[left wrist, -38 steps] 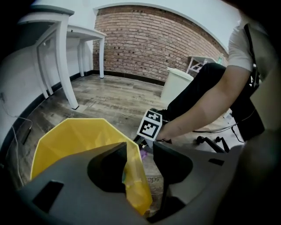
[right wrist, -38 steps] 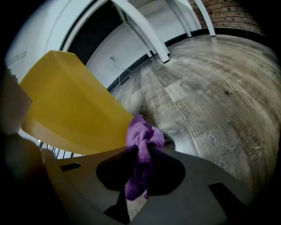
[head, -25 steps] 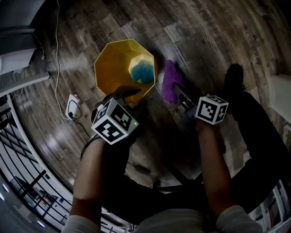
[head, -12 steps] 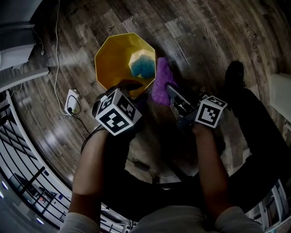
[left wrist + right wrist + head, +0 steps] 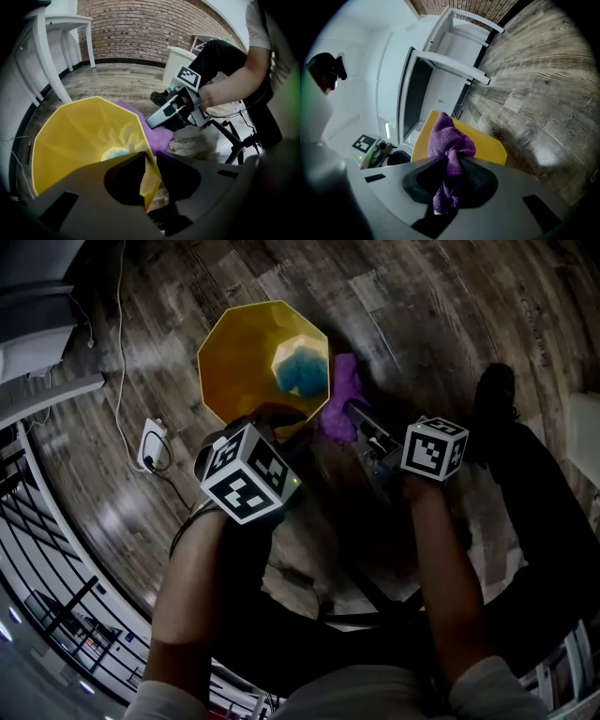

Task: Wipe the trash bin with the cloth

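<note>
Your left gripper (image 5: 151,161) has just been closing, and its jaws now pinch the near rim of the yellow trash bin (image 5: 75,140), one pad inside the wall and one outside; the gripper points steeply down at it. Your right gripper (image 5: 454,164) is clamped on the purple cloth (image 5: 449,140); the cloth bunches up beyond the jaws and a short tail hangs below them. The bunched end sits against the bin's outer wall, on the side away from your left gripper (whether it presses or only touches cannot be told). In the head view the two grippers stand near each other with the bin's edge between them. The bin stands upright on the wooden floor (image 5: 422,306), mouth open to you; a blue lump (image 5: 302,374) lies at its bottom. A white plug block (image 5: 150,454) with its cable lies on the floor left of the bin; a dark shoe (image 5: 492,395) is right of your right gripper.
</note>
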Demonstrator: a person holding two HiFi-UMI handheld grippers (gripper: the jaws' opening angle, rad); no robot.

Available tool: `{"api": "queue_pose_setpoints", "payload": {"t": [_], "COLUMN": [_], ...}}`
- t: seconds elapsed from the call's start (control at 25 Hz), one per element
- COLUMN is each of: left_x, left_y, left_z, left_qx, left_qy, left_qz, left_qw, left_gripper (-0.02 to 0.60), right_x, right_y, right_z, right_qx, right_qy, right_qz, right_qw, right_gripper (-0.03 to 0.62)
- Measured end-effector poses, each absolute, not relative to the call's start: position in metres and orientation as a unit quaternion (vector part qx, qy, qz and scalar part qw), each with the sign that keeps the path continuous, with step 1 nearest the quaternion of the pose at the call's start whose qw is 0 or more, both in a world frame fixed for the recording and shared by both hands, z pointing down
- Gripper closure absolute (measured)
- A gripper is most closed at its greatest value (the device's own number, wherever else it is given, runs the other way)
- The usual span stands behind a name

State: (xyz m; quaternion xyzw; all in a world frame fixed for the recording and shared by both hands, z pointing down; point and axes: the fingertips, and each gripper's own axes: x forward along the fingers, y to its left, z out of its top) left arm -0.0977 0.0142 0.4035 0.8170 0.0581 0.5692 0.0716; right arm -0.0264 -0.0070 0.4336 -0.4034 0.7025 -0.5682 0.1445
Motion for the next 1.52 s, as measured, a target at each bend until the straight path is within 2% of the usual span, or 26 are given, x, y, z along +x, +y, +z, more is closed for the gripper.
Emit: {"api": "queue_pose_setpoints", "payload": {"t": [0.6,0.96,1.28,1.52], "left_x": [-0.081,-0.071,-0.058,-0.056], "left_y": [0.008,0.005,0.003,0.005], "left_z": [0.398,0.393,0.392,0.392], "left_qx": [0.834,0.845,0.852,0.856], "left_qy": [0.024,0.011,-0.01,-0.006], "left_qz": [0.539,0.52,0.499,0.49], "left_qw": [0.112,0.124,0.161,0.164], "left_gripper": [0.503,0.503,0.502,0.495], "right_x": [-0.033,-0.033,-0.028,-0.021], "right_y": [-0.017,-0.024,-0.025,-0.025], "right_z": [0.547,0.595,0.634,0.628], "right_qx": [-0.432,-0.445,-0.476,-0.485], "right_qy": [0.679,0.656,0.632,0.638], "right_qz": [-0.594,-0.606,-0.586,-0.566], "right_qw": [-0.013,-0.073,-0.175,-0.194], "right_gripper": [0.523,0.523,0.523,0.523]}}
